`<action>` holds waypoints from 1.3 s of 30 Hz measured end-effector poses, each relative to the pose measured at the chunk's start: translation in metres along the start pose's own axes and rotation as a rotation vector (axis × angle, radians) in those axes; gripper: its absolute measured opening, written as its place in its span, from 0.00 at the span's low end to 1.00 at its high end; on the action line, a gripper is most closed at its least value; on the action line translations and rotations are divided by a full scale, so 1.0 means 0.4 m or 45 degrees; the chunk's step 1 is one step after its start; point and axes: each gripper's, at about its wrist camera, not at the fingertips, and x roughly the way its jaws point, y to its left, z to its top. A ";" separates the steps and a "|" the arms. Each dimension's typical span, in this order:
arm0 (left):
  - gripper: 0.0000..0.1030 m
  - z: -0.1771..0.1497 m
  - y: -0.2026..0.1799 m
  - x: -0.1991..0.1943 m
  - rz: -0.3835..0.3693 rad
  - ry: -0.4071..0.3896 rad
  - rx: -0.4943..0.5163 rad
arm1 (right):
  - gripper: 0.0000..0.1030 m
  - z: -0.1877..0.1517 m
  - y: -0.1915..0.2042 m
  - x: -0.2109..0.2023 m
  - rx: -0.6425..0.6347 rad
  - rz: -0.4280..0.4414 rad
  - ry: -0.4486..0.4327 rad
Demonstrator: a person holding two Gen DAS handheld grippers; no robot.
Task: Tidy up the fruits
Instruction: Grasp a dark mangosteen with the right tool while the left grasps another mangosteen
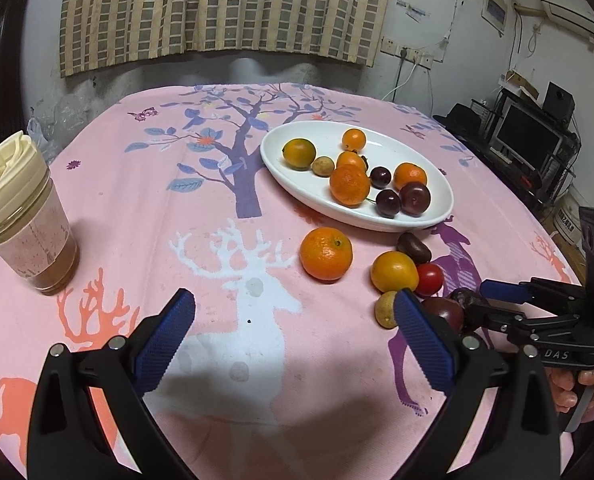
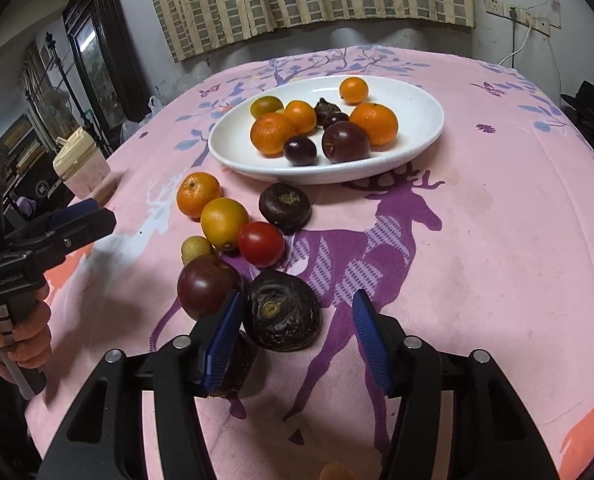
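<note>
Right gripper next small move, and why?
Probably close the right gripper on the dark wrinkled fruit. It sits between the open fingers, touching the left pad with a gap at the right pad, and fruit is already gathered on the white plate.

Pink deer-print tablecloth (image 1: 337, 360) over table, white oval plate (image 1: 281, 160) w/ fruit, lidded cup (image 1: 25, 220) at left, loose fruit (image 2: 233, 236) beside plate

Lidded cup (image 1: 23, 216) (straw upright), curtain (image 1: 225, 8)
</note>
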 end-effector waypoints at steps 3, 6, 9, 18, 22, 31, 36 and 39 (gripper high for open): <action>0.95 0.000 -0.004 -0.002 -0.001 -0.001 0.006 | 0.56 -0.003 0.009 0.011 -0.023 -0.006 0.009; 0.95 0.000 -0.007 -0.003 -0.002 -0.003 0.010 | 0.54 -0.003 0.019 0.017 -0.037 -0.004 0.003; 0.95 -0.001 -0.012 -0.005 0.000 -0.008 0.018 | 0.51 -0.004 0.028 0.019 -0.057 -0.004 -0.003; 0.95 -0.003 -0.019 -0.007 0.001 -0.007 0.028 | 0.41 0.001 0.033 0.027 -0.074 0.034 0.007; 0.95 -0.003 -0.022 -0.009 -0.002 -0.007 0.032 | 0.39 -0.001 0.031 0.015 -0.071 0.034 0.000; 0.88 -0.058 -0.136 -0.035 -0.317 0.094 0.199 | 0.39 0.023 -0.053 -0.077 0.149 0.053 -0.182; 0.68 -0.106 -0.245 -0.001 -0.385 0.213 0.331 | 0.39 0.022 -0.053 -0.082 0.147 0.053 -0.189; 0.66 -0.110 -0.282 0.023 -0.335 0.221 0.379 | 0.39 0.020 -0.052 -0.085 0.149 0.057 -0.192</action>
